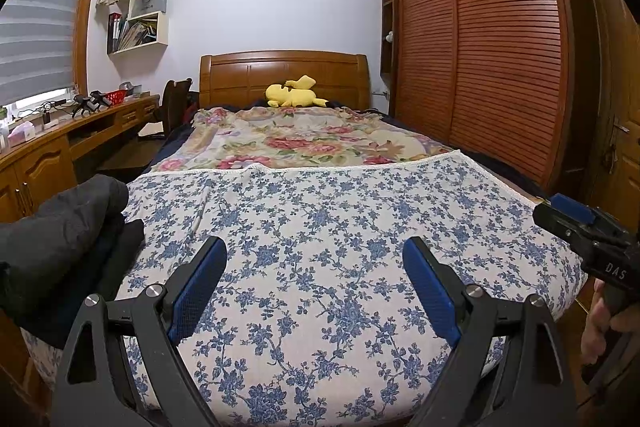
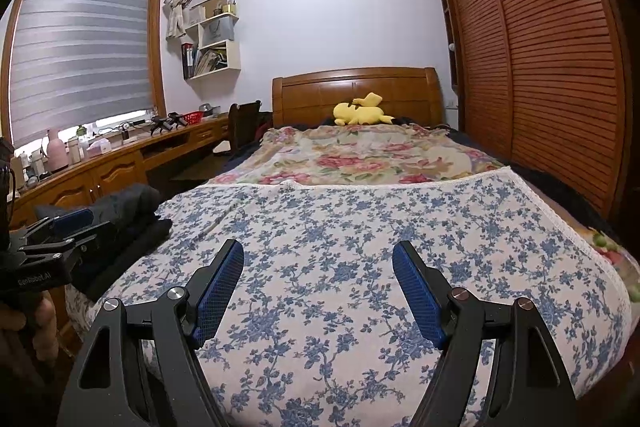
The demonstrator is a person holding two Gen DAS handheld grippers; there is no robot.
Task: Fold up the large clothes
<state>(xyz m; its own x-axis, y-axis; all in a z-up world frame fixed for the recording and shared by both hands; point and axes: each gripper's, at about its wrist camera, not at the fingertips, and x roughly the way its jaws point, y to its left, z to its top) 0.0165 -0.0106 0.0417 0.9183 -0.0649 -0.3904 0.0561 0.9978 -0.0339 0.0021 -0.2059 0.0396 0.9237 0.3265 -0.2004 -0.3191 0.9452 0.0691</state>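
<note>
I have both claws poised over the foot end of the bed [image 1: 500,195], which I take as my landmark. My left claw [image 1: 314,259] stands with its blue pads wide apart and nothing between them, only the blue-flowered sheet [image 1: 320,227] below. My right claw [image 2: 318,263] is the same: pads well apart, gripping nothing, above that sheet. In the left wrist view the right claw shows at the bed's right edge, with a hand [image 1: 600,323] on its handle; in the right wrist view the left claw sits at the bed's left edge.

The dark clothes [image 1: 68,227] lie in a stack on the bed's left side near the foot, resting on the flowered sheet. The stack looks already folded, a puffy dark grey piece on top and flatter black pieces under it. Neither claw touches it.

Further up the bed, past the sheet's lace edge, lies a blanket with red flowers [image 1: 304,139], and at the headboard [image 1: 280,71] a yellow plush toy [image 1: 294,93] lies on its side. Left of the bed runs a wooden bench [image 2: 132,155] under the window; right of it stands a slatted wardrobe [image 1: 500,59].
</note>
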